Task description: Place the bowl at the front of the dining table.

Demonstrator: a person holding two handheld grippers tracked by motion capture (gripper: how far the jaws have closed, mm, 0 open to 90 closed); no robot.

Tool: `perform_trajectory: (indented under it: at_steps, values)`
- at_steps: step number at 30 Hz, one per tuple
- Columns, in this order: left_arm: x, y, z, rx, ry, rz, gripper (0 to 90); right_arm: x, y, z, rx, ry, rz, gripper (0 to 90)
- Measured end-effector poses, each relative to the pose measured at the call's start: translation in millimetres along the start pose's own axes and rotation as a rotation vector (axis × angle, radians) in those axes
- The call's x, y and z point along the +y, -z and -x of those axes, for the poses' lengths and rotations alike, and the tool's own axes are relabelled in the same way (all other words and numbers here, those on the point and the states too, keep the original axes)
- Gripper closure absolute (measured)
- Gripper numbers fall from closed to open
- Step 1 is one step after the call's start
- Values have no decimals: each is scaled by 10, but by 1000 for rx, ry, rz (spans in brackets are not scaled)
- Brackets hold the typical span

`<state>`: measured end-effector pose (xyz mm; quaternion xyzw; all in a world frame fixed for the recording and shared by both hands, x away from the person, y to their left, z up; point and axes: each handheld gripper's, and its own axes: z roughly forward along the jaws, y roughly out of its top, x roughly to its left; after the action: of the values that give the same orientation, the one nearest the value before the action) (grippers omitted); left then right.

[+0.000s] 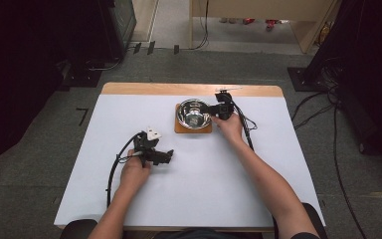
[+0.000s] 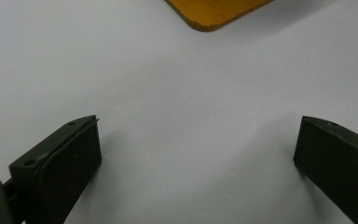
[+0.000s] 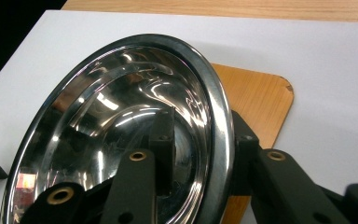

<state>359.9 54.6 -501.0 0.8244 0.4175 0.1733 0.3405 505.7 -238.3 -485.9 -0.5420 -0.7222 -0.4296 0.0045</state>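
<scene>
Two black jaws of the right gripper (image 3: pixel 200 154) rise closest to the camera in the right gripper view, one inside the steel bowl (image 3: pixel 121 126) and one outside, so the bowl's rim (image 3: pixel 221 140) stands between them. The jaws look slightly spread around the rim; whether their pads press on the metal I cannot tell, because the rim hides the contact.

Inside the bowl I see only reflections of light and of the jaw, no contents. The bowl sits on a small wooden board (image 3: pixel 256 100) with rounded corners, and the board lies on the white table cover (image 3: pixel 326 51). From the high view, the bowl (image 1: pixel 194 113) and board (image 1: pixel 180 128) are in the far middle part of the table (image 1: pixel 219 179), with the right gripper (image 1: pixel 214 111) at the bowl's right edge.

Nearer to the person, the left gripper (image 1: pixel 168 157) rests low over the white cover, well apart from the bowl. Its jaws are spread wide with nothing between them, and a corner of the board (image 2: pixel 214 11) appears beyond them.
</scene>
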Motion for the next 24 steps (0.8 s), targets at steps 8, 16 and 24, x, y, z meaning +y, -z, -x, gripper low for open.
perform_trajectory:
  at_steps: [8, 16, 24]
  values:
    - [0, 0, 0, 0, 0, 0, 4, 12, 21, 0, 10, 9, 13, 602]
    - [1, 1, 0, 0, 0, -1, 4, 23, 44, 15, 11, 29, 25, 479]
    - [1, 1, -1, 0, -1, -2, 4, 41, 96, 18, 11, 25, 15, 406]
